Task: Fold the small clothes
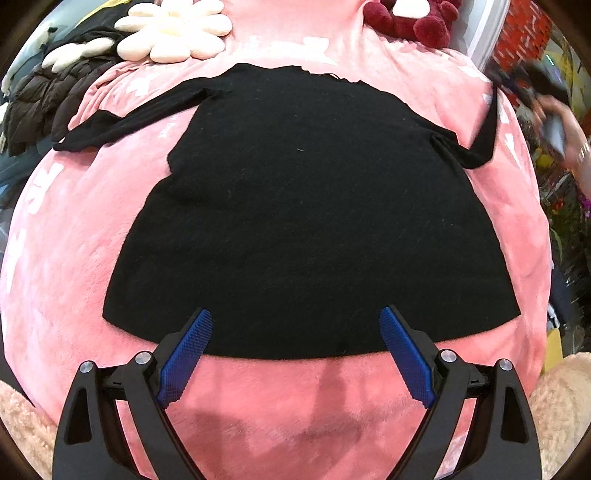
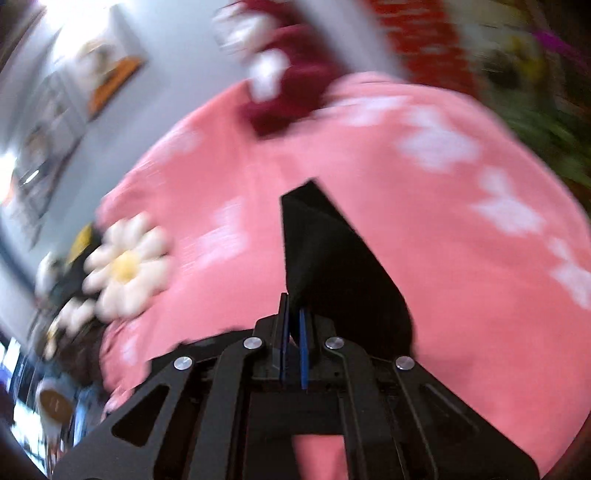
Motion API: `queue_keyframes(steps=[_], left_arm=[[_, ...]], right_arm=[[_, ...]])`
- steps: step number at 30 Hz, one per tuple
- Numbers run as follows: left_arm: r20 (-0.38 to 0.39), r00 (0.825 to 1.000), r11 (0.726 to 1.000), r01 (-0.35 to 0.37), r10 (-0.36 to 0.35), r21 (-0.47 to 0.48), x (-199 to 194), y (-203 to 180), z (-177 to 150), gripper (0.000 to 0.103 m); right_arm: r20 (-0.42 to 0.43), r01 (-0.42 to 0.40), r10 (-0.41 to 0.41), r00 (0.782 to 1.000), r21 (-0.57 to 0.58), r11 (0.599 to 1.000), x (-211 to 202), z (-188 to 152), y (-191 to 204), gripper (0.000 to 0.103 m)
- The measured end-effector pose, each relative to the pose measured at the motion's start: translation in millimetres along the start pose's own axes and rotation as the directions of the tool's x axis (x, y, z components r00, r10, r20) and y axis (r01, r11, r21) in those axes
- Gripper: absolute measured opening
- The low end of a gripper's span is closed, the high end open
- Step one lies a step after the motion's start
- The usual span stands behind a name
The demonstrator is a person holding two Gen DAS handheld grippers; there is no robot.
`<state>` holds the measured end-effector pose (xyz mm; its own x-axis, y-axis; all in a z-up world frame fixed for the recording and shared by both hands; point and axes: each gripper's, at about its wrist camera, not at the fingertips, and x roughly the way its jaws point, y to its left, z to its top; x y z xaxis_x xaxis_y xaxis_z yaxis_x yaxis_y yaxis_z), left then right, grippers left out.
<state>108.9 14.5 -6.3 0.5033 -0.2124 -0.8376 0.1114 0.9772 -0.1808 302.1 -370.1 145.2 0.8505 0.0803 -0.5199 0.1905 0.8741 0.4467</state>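
A black long-sleeved top lies spread flat on a pink plush blanket, hem toward me, one sleeve stretched out to the left. My left gripper is open and empty, its blue pads hovering over the hem. The right sleeve is lifted at the blanket's right edge. In the right wrist view my right gripper is shut on that black sleeve, which stands up from the jaws. That view is motion-blurred.
White daisy cushions and a dark puffer jacket lie at the far left. A dark red plush toy sits at the far end. A person's arm shows at the right edge. Beige fleece borders the near corners.
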Motion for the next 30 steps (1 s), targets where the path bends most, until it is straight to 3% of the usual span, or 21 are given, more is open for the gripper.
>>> queue_keyframes(steps=[2,5,8,11,13,14,16,18,21,24,28,29,30], left_arm=[[0.005,1.000,1.000,0.014,-0.014,-0.016,-3.7,5.4,-1.5,0.090],[0.014,1.000,0.999,0.019,-0.019,-0.034,-7.8,13.7,-1.1,0.090],[0.024,0.999,0.998,0.027,-0.026,-0.058,-10.9,24.5,3.6,0.090],[0.030,0.998,0.994,0.050,-0.047,-0.097,-13.1,37.6,14.9,0.090],[0.043,0.997,0.990,0.070,-0.065,-0.123,-14.2,48.6,28.9,0.090],[0.053,0.996,0.988,0.079,-0.072,-0.132,-14.7,53.6,36.7,0.090],[0.079,0.993,0.984,0.097,-0.086,-0.148,-12.7,65.4,58.4,0.091],[0.098,0.989,0.976,0.127,-0.111,-0.176,-5.4,77.0,83.4,0.091],[0.095,0.981,0.955,0.186,-0.168,-0.231,19.3,88.0,132.6,0.091],[0.082,0.968,0.920,0.251,-0.238,-0.301,55.3,87.1,183.7,0.091],[0.023,0.973,0.914,0.225,-0.231,-0.338,117.7,68.6,237.8,0.091],[0.000,0.975,0.906,0.208,-0.224,-0.368,131.5,67.0,244.7,0.091],[-0.013,0.966,0.880,0.228,-0.257,-0.417,148.7,66.9,251.8,0.090]], right_arm=[[-0.073,-0.083,0.078,0.994,-0.076,0.994,30.8,-26.3,63.1,0.003],[-0.188,-0.147,0.114,0.976,-0.173,0.974,71.4,-81.9,131.1,0.003],[-0.375,-0.164,0.043,0.926,-0.298,0.940,133.7,-171.4,184.9,0.006],[-0.481,-0.151,-0.062,0.875,-0.392,0.907,158.6,-236.6,201.0,0.007],[-0.461,-0.166,-0.040,0.886,-0.397,0.903,141.1,-248.0,205.7,0.008],[-0.447,-0.181,-0.009,0.895,-0.383,0.906,123.2,-247.1,202.4,0.008],[-0.386,-0.150,-0.008,0.922,-0.378,0.914,84.3,-237.8,182.3,0.020],[-0.308,-0.062,-0.070,0.949,-0.401,0.914,49.8,-230.5,158.1,0.050],[-0.248,0.056,-0.173,0.953,-0.415,0.908,7.9,-225.6,110.9,0.050],[-0.262,0.128,-0.227,0.938,-0.348,0.929,-25.3,-228.0,58.1,0.050],[-0.258,0.185,-0.267,0.929,-0.302,0.935,-42.1,-235.1,26.1,0.050],[-0.256,0.193,-0.271,0.928,-0.292,0.937,-43.5,-236.2,19.6,0.050],[-0.257,0.201,-0.275,0.926,-0.281,0.938,-43.5,-237.4,14.3,0.050]])
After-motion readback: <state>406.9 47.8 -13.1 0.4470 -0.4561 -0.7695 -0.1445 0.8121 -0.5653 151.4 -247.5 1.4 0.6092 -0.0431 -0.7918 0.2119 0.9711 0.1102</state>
